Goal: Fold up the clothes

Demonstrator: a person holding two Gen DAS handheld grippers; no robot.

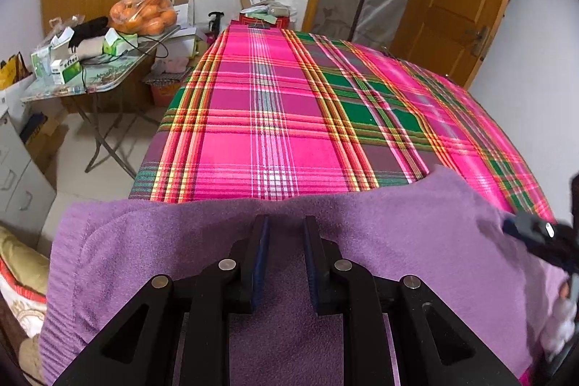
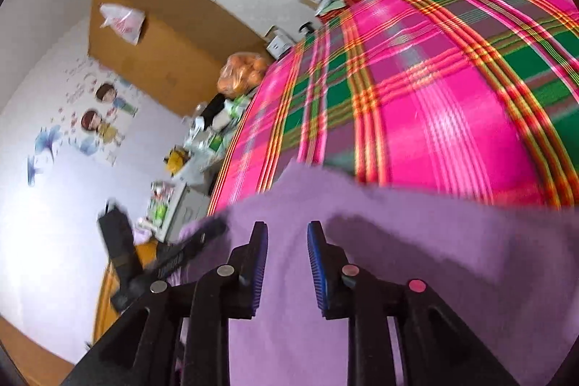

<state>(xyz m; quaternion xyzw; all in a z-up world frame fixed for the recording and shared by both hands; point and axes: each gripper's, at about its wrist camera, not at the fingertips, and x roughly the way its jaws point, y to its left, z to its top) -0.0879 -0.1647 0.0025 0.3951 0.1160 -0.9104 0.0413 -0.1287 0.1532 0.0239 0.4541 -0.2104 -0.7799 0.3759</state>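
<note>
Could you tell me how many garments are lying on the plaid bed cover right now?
1: a purple sweater lies at the near edge of the plaid bed cover, under both grippers. Anything beneath it would be hidden.

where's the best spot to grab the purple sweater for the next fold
Probably the ribbed hem of the purple sweater, which drapes off the near left corner of the plaid bedsheet. It is a firm, thick free edge, so the left gripper could pinch it coming from the left.
</note>
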